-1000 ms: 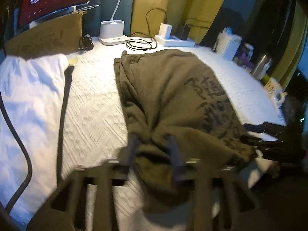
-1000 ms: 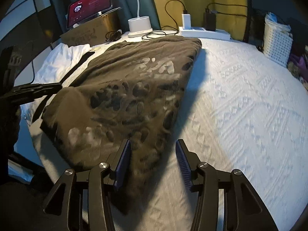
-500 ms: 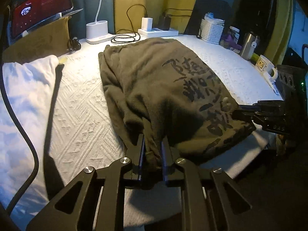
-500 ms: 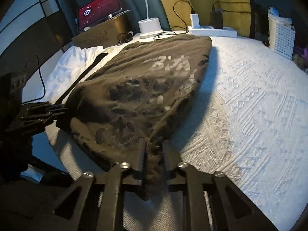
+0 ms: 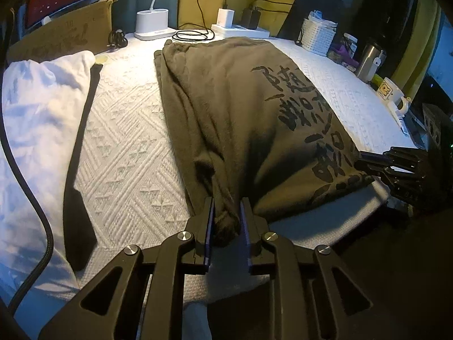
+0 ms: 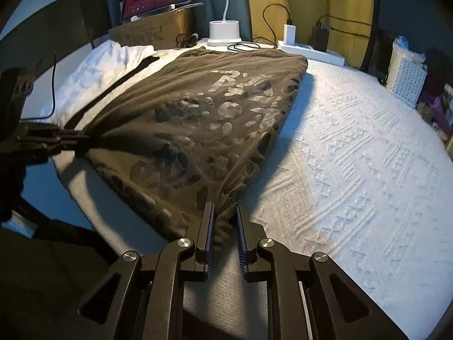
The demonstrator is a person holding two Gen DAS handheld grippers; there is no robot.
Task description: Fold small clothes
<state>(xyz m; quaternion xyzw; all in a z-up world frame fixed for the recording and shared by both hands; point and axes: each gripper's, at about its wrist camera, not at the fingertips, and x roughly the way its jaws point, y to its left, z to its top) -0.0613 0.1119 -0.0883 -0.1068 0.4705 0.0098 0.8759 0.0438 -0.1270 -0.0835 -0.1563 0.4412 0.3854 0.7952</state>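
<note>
Olive shirt (image 5: 240, 107) flat on bed (image 5: 127, 147); left tongs (image 5: 226, 215) pinch near-left corner, right tongs (image 6: 225, 215) pinch near-right corner.

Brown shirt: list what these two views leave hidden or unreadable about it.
- Near corners: bunched inside the left hand-held gripper and the right hand-held gripper, so the hem shape there is hidden.
- Underside of the brown shirt: pressed on the white cover; layer count unknown.
- Sleeves and collar: folded under or facing away in both views.
- Print: glare washes it out in the right wrist view.
</note>
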